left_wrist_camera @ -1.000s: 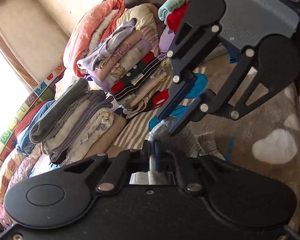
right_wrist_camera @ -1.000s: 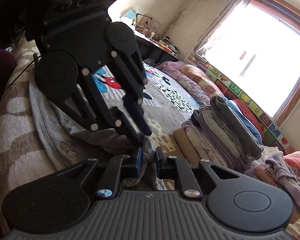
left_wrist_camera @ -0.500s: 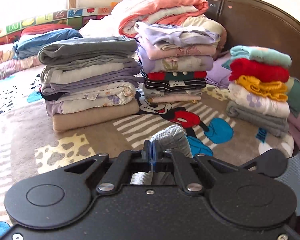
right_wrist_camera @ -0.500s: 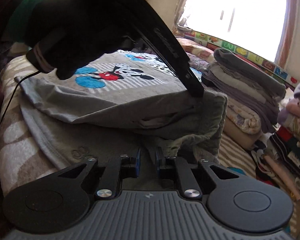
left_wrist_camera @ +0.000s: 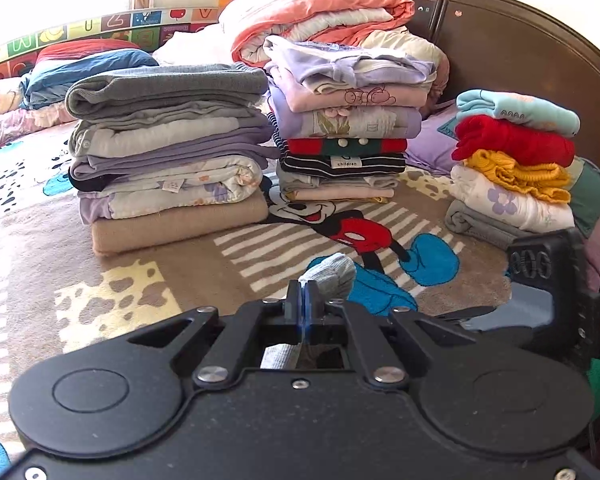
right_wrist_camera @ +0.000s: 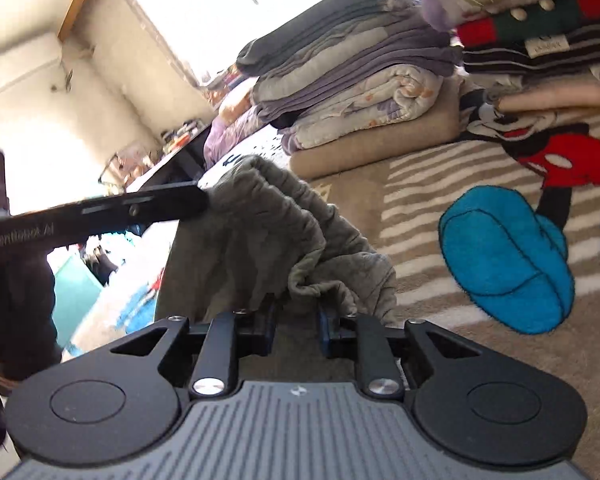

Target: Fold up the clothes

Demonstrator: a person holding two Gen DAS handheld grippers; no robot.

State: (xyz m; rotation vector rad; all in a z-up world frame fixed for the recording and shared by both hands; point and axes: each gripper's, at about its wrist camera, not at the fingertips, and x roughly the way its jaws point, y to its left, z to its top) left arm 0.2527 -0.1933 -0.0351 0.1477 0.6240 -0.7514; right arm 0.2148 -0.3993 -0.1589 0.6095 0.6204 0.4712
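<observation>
Garment (right_wrist_camera: 268, 232) mid-fold: my left gripper (left_wrist_camera: 302, 300) clamps waistband; right gripper (right_wrist_camera: 296, 328) opening, letting go. Next: regrip lower.

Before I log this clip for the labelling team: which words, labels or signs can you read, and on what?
"children": white label on the striped black garment in the middle stack.
"GentleBot AI", blurred and uncertain: side of the left gripper.
Alphabet panels along the window: single letters, too distorted to be sure of.
White tag on the floral quilt: too small.

A bed (left_wrist_camera: 148, 292) carries everything, covered by a cartoon-mouse blanket (left_wrist_camera: 352, 236). Three stacks of folded clothes (left_wrist_camera: 168, 152) stand on it.
</observation>
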